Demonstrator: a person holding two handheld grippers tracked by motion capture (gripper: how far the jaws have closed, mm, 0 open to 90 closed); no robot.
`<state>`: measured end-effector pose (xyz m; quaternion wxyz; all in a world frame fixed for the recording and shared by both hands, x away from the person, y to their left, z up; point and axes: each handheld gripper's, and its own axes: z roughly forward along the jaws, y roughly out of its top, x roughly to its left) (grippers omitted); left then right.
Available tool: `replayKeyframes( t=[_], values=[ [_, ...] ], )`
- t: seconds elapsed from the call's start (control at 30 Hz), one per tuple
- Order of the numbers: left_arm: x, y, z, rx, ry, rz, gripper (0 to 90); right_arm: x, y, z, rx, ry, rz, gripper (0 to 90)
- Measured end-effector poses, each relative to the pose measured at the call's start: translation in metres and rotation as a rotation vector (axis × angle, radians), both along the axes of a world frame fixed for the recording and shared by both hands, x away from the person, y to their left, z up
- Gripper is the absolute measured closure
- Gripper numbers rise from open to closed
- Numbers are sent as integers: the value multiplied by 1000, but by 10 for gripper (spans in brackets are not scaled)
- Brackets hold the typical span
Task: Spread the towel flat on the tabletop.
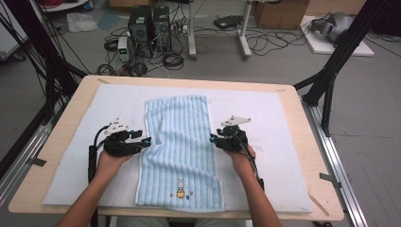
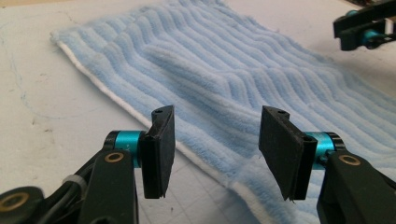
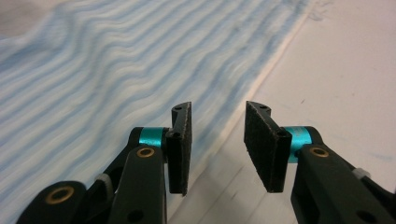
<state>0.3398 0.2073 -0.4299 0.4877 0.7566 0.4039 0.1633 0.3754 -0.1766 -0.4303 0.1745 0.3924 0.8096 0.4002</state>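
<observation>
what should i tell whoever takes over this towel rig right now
Left gripper: jaws open, nothing between them, at the left edge of the blue towel.
Right gripper: jaws open, empty, at the towel's right edge.
Towel: lies lengthwise on the white mat, folded into a long strip, rabbit patch at the near end; a crease runs across its middle, so it is not quite flat.
Done: the lengthwise fold appears made and both grippers are off the cloth.
Left: probably smooth the crease and fold the strip end to end; that is a guess.
</observation>
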Motion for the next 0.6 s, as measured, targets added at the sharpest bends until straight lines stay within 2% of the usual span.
replayKeyframes(
  t=[0.13, 0.2, 0.23, 0.27, 0.3, 0.4, 0.47, 0.53, 0.6],
  values=[
    [4, 2, -3, 1, 13, 19, 461, 20, 10, -11, -15, 48, -35, 657],
    [6, 4, -5, 4, 21, 30, 461, 24, 14, -15, -61, 60, -35, 751],
    [8, 5, -6, 8, 28, 29, 461, 24, 14, -15, -49, 65, -24, 832],
    [9, 5, -5, 14, 35, 30, 461, 24, 14, -15, -57, 66, -28, 862],
    [11, 5, -5, 13, 33, 34, 462, 23, 13, -14, -91, 55, -29, 871],
    [16, 6, -1, 22, 34, 40, 462, 19, 6, -10, -135, 62, -64, 873],
    [22, 5, 1, 28, 30, 45, 462, 16, -3, -10, -140, 58, -88, 873],
    [29, 3, 2, 25, 31, 52, 463, 14, -10, -11, -117, 58, -87, 850],
    [39, 0, 2, 29, 31, 59, 462, 11, -15, -10, -69, 52, -81, 759]
  ],
)
